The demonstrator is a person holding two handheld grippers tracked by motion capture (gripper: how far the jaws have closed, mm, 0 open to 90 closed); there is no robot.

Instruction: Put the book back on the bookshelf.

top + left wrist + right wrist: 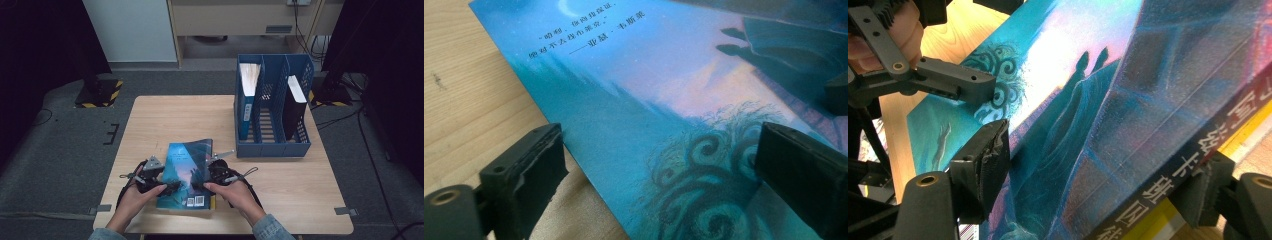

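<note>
Flat on the near part of the wooden table [150,120] lies a blue book [189,172], back cover up with its barcode toward the person, just in front of the blue file rack [272,145]. The right gripper [207,184] straddles its right edge — one jaw on the cover, the other down by the spine with its printed characters, as the right gripper view shows — so it is clamped on the book [1088,125]. The left gripper [167,186] sits at the left edge; in the left gripper view its jaws stand wide apart, one over the bare table [469,100] and one over the cover [649,125], gripping nothing. A hand wraps each tool. In the rack a blue folder [246,100] stands in the left slot and a dark book [294,107] in the right — well apart from the hands.
</note>
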